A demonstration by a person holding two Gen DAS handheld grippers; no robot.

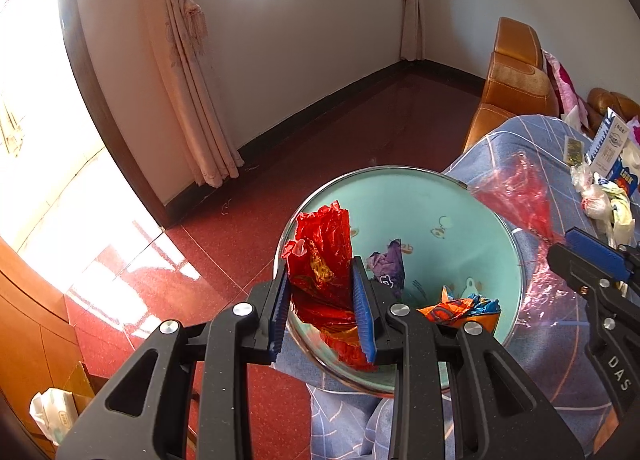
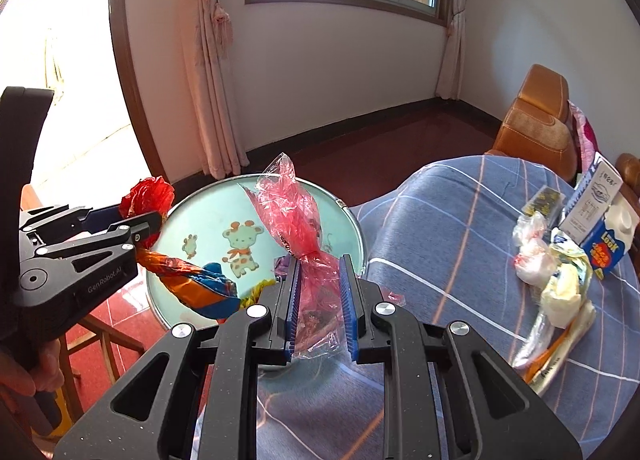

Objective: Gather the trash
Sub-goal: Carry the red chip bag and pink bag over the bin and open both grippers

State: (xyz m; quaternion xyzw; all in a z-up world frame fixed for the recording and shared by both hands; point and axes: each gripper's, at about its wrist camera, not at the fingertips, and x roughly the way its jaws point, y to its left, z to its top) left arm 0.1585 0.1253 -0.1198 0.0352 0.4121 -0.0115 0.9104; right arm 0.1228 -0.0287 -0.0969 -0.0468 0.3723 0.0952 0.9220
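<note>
Room: red tiled floor, curtained window, blue checked cloth over the work surface.
Basin: wrappers already lie inside.
Left gripper: clamped narrowly on a red foil wrapper, held over the basin.
Right gripper: pinched on a pink plastic bag (crinkly, weightless).
Handling: judged soft and slippery; best gripped at bunched folds.
Remaining: litter beside a carton.

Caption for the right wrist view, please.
Right gripper shut on a pink plastic wrapper near the cartoon-printed basin, while the left gripper holds a red wrapper at its rim.
</note>
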